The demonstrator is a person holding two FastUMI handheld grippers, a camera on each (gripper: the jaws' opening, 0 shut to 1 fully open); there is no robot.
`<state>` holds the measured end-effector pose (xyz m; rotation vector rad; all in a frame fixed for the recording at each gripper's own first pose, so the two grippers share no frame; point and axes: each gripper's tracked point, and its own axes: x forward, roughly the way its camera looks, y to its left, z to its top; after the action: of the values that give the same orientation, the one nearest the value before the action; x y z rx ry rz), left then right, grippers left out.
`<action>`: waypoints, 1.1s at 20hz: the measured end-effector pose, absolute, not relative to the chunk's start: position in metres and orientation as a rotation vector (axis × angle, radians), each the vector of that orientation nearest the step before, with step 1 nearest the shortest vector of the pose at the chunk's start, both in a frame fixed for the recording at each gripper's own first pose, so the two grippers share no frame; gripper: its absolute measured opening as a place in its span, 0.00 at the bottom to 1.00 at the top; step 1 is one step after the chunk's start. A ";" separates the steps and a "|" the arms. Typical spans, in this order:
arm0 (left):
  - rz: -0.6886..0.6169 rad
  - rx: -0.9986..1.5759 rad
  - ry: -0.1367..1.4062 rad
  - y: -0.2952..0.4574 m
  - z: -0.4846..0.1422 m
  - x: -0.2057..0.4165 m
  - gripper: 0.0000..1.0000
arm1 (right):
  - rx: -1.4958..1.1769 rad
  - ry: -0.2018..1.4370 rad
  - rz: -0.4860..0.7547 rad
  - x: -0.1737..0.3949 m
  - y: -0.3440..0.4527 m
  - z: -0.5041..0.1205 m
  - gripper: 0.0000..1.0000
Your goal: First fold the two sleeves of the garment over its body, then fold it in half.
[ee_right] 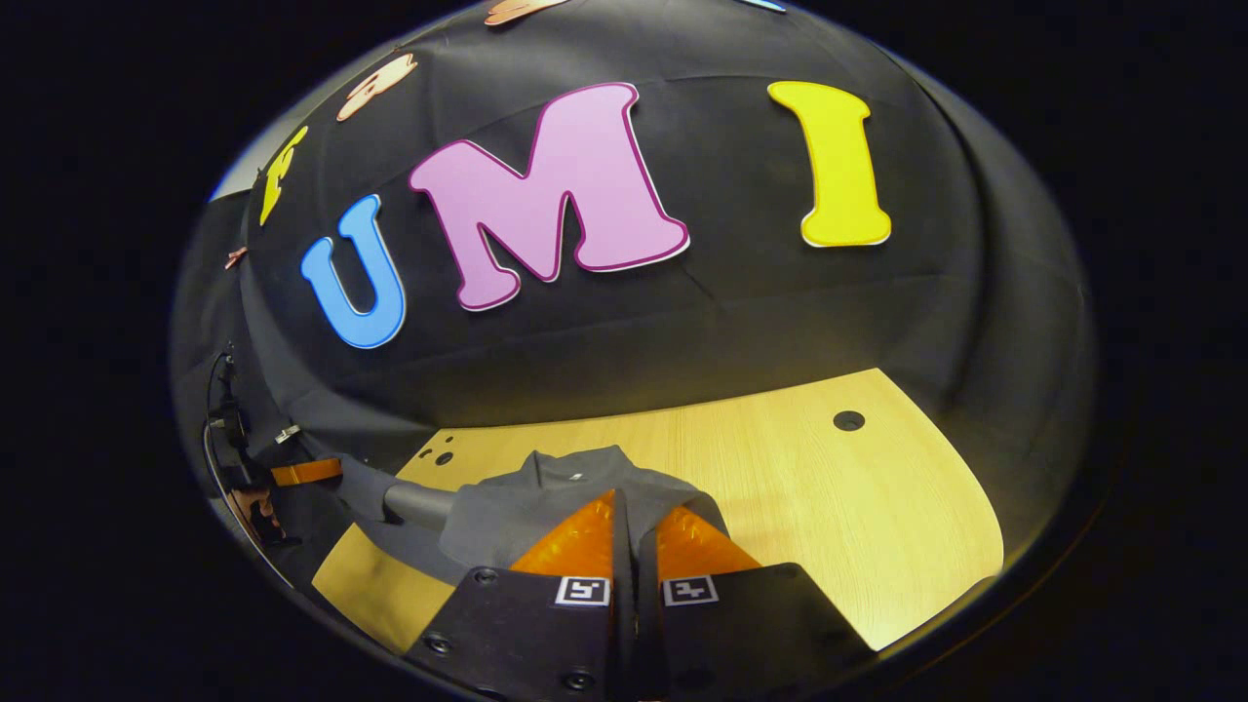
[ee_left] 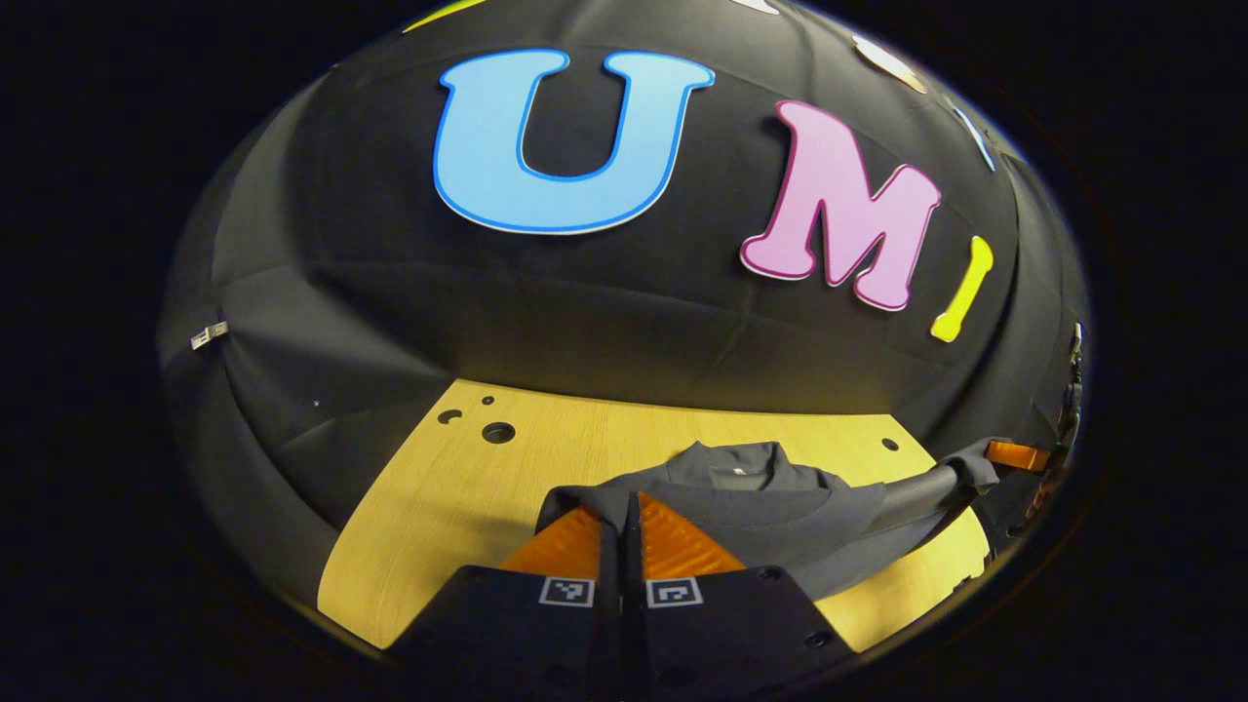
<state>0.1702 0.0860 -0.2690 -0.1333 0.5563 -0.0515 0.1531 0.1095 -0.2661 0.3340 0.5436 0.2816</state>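
Bare counter (ee_right: 877, 507) lies open between the garment (ee_right: 526, 507) and the counter's right edge, with passage up to the far edge under the booth wall (ee_right: 741, 322). In the left gripper view, bare counter (ee_left: 458, 487) is likewise open toward the left edge. The garment (ee_left: 770, 507) occupies the middle. Small holes (ee_left: 498, 432) mark the far corners.

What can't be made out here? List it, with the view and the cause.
- Left gripper view: the left gripper hides the cloth pinched between its fingers and the near part of the dark garment.
- Right gripper view: the right gripper hides the garment's near edge.
- Both views: the wooden table is cut off below.
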 end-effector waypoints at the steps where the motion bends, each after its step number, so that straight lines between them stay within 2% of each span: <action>1: -0.047 -0.126 0.561 0.086 -0.274 0.181 0.05 | 0.337 0.548 0.281 0.163 0.109 -0.272 0.05; 9: -0.044 -0.080 0.584 0.081 -0.325 0.243 0.05 | 0.317 0.585 0.285 0.224 0.115 -0.338 0.05; 14: -0.017 -0.082 0.636 0.080 -0.378 0.270 0.05 | 0.297 0.594 0.276 0.252 0.120 -0.383 0.05; 22: -0.023 -0.040 0.665 0.076 -0.436 0.303 0.05 | 0.259 0.647 0.267 0.271 0.126 -0.450 0.05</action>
<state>0.3026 0.0761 -0.4356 -0.0403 0.6650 -0.0229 0.2712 0.1262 -0.4503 0.2587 0.6469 0.2671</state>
